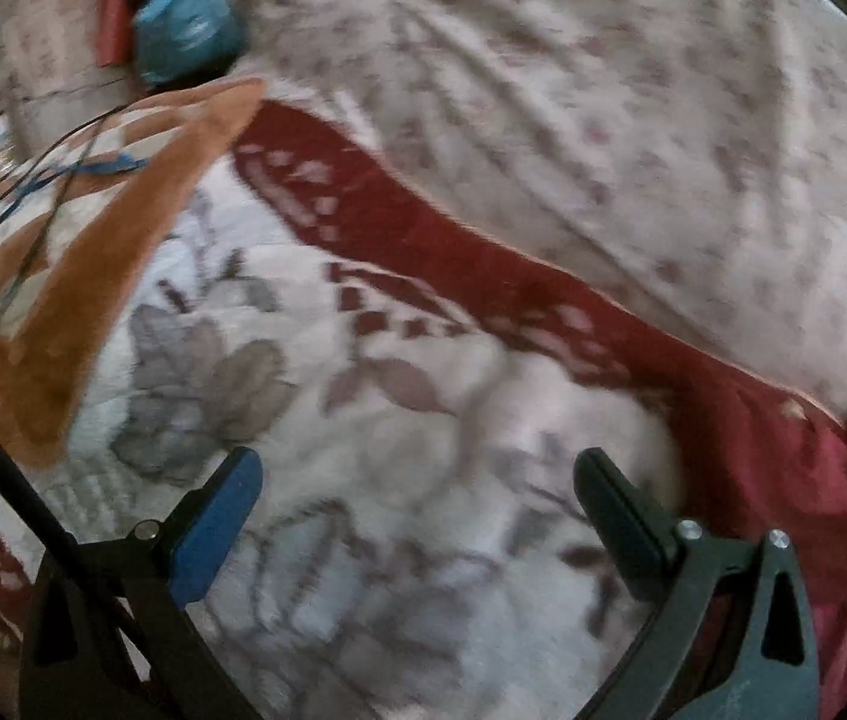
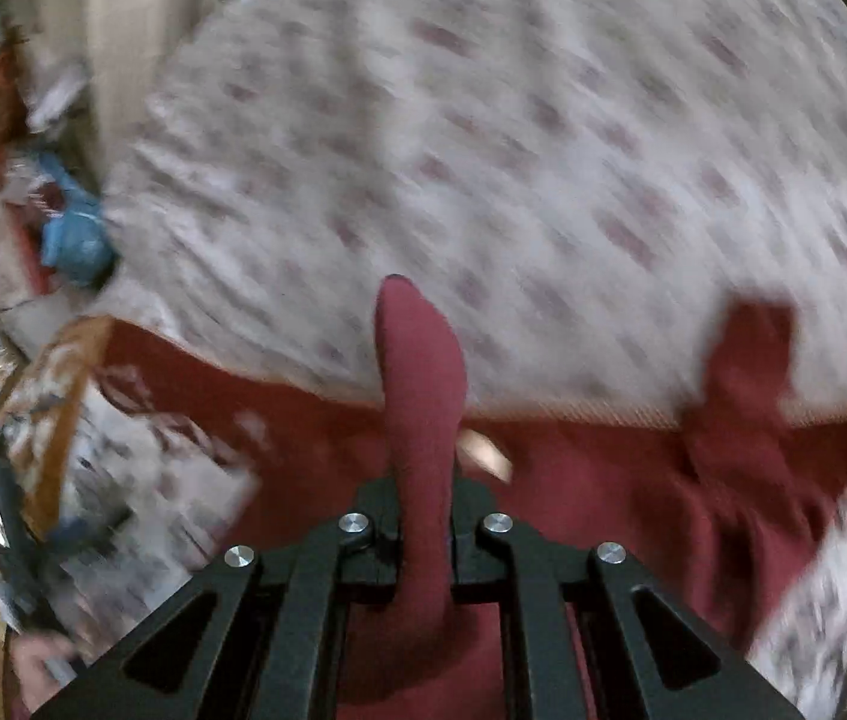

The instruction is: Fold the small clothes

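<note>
- Left wrist view: the left gripper [image 1: 417, 516] fills the bottom of the frame with its jaws wide apart and nothing between them; one finger carries a blue pad [image 1: 216, 525], the other is black.
- Under it lies a white blanket [image 1: 399, 420] with a grey leaf pattern and a dark red border [image 1: 423, 228] running from centre left to lower right.
- A cream flowered bedsheet [image 1: 603, 90] covers the upper right; an orange-brown blanket [image 1: 87, 276] sits at the left edge, and a blue bundle [image 1: 183, 30] at upper left.
- Right wrist view (blurred): the right gripper [image 2: 423, 534] at bottom centre has its jaws pressed together on a dark red sock [image 2: 420, 396], which stands up from them into the frame's centre.
- A second dark red garment [image 2: 747, 420] lies at right across the red border and the bedsheet edge.
- The bedsheet [image 2: 513, 120] fills the upper frame.
</note>
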Tool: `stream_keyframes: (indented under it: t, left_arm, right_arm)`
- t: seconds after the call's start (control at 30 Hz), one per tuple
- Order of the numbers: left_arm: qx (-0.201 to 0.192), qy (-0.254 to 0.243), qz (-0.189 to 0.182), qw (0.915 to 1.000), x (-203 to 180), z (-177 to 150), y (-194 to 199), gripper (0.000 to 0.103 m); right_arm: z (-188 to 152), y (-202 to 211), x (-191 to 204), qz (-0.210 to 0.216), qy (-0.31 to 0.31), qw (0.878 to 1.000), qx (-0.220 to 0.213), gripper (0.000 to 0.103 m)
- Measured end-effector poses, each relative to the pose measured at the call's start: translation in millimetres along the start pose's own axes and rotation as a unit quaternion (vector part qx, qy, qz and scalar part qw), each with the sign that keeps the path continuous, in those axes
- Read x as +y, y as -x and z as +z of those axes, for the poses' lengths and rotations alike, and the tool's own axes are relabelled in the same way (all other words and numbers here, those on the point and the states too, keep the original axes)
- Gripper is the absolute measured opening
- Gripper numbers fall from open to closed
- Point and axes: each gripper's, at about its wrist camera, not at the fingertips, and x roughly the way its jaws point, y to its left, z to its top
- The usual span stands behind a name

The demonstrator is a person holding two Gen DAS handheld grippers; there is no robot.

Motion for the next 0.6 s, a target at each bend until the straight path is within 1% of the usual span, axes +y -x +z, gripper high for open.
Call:
stream_keyframes:
  t: [0.03, 0.07, 0.1, 0.13, 0.17, 0.2, 0.27, 0.3, 0.33, 0.37, 0.43, 0.47, 0.5, 0.53, 0.57, 0.6]
  left_arm:
    - [-0.002, -0.005, -0.009, 0.9999, -2.7, -1.9, 3.4, 0.103]
    - [-0.005, -0.009, -0.015, 0.9998, -5.8, -4.3, 6.3, 0.103]
    - [-0.006, -0.014, -0.016, 0.9997, -8.5, -6.6, 7.9, 0.103]
    - [-0.005, -0.018, -0.014, 0.9997, -10.9, -8.9, 7.7, 0.103]
    - [-0.002, -0.02, -0.012, 0.9997, -12.0, -10.6, 6.6, 0.103]
    - [0.003, -0.022, -0.013, 0.9997, -13.1, -12.2, 5.1, 0.103]
    - [0.015, -0.031, -0.012, 0.9993, -15.3, -13.7, 0.9, 0.103]
    - [0.017, -0.035, -0.01, 0.9992, -16.2, -14.6, 0.7, 0.103]
    - [0.019, -0.039, -0.008, 0.999, -17.1, -14.8, 0.1, 0.103]
    - [0.022, -0.046, -0.009, 0.9987, -18.4, -15.3, 0.1, 0.103]
    - [0.026, -0.062, -0.011, 0.9977, -20.4, -16.8, 1.2, 0.103]
    - [0.026, -0.067, -0.01, 0.9974, -20.8, -17.4, 1.9, 0.103]
    - [0.024, -0.071, -0.009, 0.9971, -20.9, -17.4, 2.2, 0.103]
    - [0.025, -0.072, -0.006, 0.997, -20.2, -16.6, 0.6, 0.103]
    - [0.029, -0.071, -0.001, 0.997, -18.7, -15.4, -2.1, 0.103]
    - [0.032, -0.069, 0.001, 0.9971, -16.9, -14.2, -4.0, 0.103]
  right_arm:
    - [-12.6, -4.6, -14.7, -0.01, -0.013, 1.0, 0.016, 0.012]
    - [-26.2, -11.6, -30.8, -0.026, -0.025, 0.998, 0.043, 0.015]
    - [-40.1, -21.7, -41.9, -0.045, -0.028, 0.995, 0.083, 0.031]
    - [-50.2, -26.4, -49.6, -0.059, -0.027, 0.992, 0.11, 0.041]
    - [-59.6, -23.4, -56.2, -0.066, -0.027, 0.99, 0.12, 0.043]
    - [-63.2, -12.6, -64.3, -0.065, -0.03, 0.991, 0.111, 0.046]
    - [-60.5, 5.3, -63.3, -0.065, -0.035, 0.994, 0.085, 0.056]
    - [-55.4, 14.5, -56.1, -0.056, -0.036, 0.996, 0.063, 0.062]
    - [-48.6, 19.7, -49.5, -0.044, -0.034, 0.997, 0.047, 0.065]
    - [-36.2, 18.6, -29.3, -0.016, -0.017, 0.999, 0.037, 0.065]
    - [-24.0, 4.8, 3.0, 0.027, 0.022, 0.999, 0.04, 0.066]
    - [-17.6, -13.0, 31.0, 0.06, 0.055, 0.996, 0.046, 0.066]
    - [-13.0, -31.6, 50.8, 0.083, 0.08, 0.992, 0.051, 0.068]
    - [-11.9, -45.1, 60.1, 0.093, 0.096, 0.989, 0.057, 0.068]
    - [-11.3, -75.5, 79.6, 0.093, 0.122, 0.986, 0.07, 0.068]
    - [-10.7, -100.6, 91.3, 0.081, 0.139, 0.983, 0.084, 0.068]
